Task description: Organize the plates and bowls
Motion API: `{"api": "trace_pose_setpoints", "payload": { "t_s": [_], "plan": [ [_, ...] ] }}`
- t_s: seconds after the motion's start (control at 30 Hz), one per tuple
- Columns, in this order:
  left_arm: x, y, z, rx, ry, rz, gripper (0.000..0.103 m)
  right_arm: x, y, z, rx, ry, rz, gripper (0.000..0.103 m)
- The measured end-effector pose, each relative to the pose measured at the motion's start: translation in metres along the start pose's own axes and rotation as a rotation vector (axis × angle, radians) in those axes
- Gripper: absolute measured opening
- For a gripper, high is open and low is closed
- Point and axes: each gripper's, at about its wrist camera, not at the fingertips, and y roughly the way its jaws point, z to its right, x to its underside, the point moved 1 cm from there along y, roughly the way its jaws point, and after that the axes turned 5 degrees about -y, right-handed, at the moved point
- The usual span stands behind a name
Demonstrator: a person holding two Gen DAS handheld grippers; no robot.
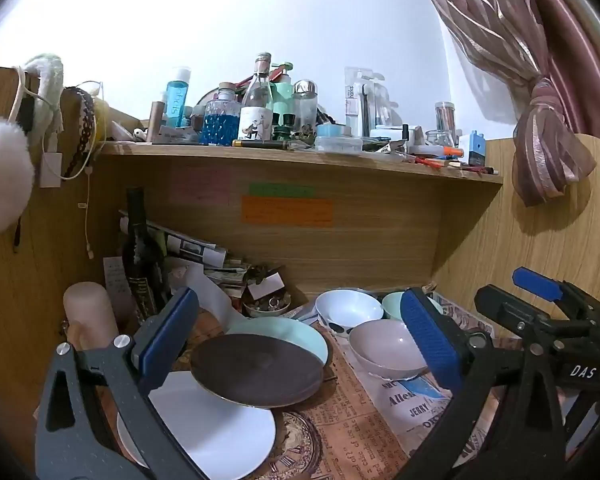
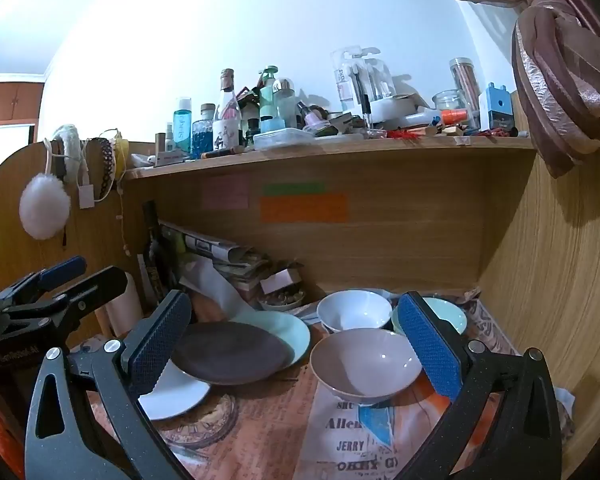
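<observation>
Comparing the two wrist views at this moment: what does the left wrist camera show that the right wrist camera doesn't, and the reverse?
Only the left wrist view shows the left gripper close up, open over the plates, and a pale cylinder in full at the left.

Only the right wrist view shows the right gripper close up, open, framing the pinkish bowl, plus wooden cabinets far left.

Both show the dark plate overlapping the white plate and the mint plate, the white bowl, the mint bowl and the cluttered shelf.

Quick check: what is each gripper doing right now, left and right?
Left gripper: open, holding nothing, above the dark plate.
Right gripper: open, holding nothing, near the pinkish bowl.
</observation>
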Motion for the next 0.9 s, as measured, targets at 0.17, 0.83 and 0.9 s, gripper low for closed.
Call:
{"api": "trace_pose_setpoints", "payload": {
  "t_s": [0.17, 0.83, 0.9],
  "plan": [
    [0.000, 0.003, 0.002, -0.001, 0.007, -0.013, 0.103, 0.000, 0.000, 0.000, 0.003, -0.002, 0.004, 0.103],
    [0.006, 0.010, -0.001, 0.004, 0.003, -0.018, 0.103, 0.001, 0.005, -0.002, -0.001, -0.006, -0.001, 0.103],
    [0.006, 0.011, -0.001, 0.005, 0.004, -0.019, 0.103, 0.001, 0.005, -0.002, -0.003, -0.005, -0.001, 0.103]
  ]
}}
